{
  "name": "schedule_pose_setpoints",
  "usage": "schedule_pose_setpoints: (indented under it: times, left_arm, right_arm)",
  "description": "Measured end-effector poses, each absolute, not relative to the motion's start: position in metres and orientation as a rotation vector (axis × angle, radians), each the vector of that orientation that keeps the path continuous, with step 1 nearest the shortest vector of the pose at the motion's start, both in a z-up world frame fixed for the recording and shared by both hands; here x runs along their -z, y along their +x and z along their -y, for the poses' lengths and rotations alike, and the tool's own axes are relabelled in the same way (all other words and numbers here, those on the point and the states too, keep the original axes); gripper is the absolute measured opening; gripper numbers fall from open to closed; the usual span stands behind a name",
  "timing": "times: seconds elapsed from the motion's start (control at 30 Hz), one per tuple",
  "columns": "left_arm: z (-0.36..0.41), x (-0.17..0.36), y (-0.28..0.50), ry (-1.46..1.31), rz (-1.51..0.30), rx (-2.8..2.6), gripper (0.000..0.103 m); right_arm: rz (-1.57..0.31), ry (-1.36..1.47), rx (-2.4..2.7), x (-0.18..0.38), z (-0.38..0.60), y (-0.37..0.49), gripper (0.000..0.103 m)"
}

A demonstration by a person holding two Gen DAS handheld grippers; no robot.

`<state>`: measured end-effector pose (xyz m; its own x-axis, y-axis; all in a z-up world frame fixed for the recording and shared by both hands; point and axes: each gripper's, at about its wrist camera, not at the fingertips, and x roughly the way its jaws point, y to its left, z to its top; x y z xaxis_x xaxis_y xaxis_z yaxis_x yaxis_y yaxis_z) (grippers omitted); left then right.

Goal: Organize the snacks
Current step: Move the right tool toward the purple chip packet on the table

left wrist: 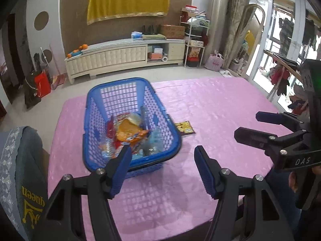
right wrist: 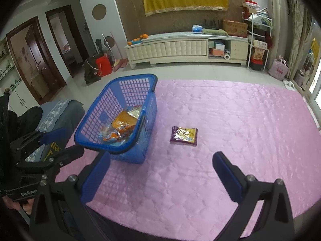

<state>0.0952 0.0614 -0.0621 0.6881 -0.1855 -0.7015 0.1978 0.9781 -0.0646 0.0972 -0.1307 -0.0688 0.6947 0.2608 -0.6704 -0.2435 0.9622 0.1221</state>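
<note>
A blue plastic basket [left wrist: 94,108] stands on the pink table cover [left wrist: 220,104], with several snack packets [left wrist: 130,132] inside; it also shows in the right wrist view [right wrist: 148,118]. A purple and yellow snack packet [right wrist: 184,135] lies flat on the cover just right of the basket, and shows in the left wrist view [left wrist: 184,127]. My left gripper [left wrist: 162,156] is open and empty, just in front of the basket's near rim. My right gripper [right wrist: 160,160] is open and empty, hovering short of the packet; it shows from the side in the left wrist view [left wrist: 248,126].
A chair back with a grey cover [left wrist: 18,170] stands at the table's left edge. The pink cover [right wrist: 250,124] stretches wide to the right. A cream TV cabinet [right wrist: 186,48] lines the far wall across the tiled floor.
</note>
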Motion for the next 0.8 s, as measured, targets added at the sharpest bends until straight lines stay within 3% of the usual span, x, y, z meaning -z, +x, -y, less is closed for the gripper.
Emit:
schedule_pose_setpoints:
  times: [0.3,0.47,0.6,0.8]
  left_arm:
    - [-0.035,0.055,0.103,0.024,-0.813,0.202,0.063]
    - [-0.029,0.051,0.108,0.035,-0.832,0.186,0.069]
    - [-0.033,0.050,0.119,0.014,-0.865,0.160,0.081]
    - [-0.040,0.052,0.144,0.022,-0.914,0.076,0.084]
  right_arm:
    - [-0.774,0.027,-0.283,0.065,0.154,0.101,0.103]
    - [-0.789,-0.020,-0.288,0.062,0.167,0.114,0.103]
    - [-0.807,-0.049,-0.302,0.061,0.175,0.127,0.103]
    - [-0.873,-0.070,-0.334,0.070,0.179,0.153,0.103]
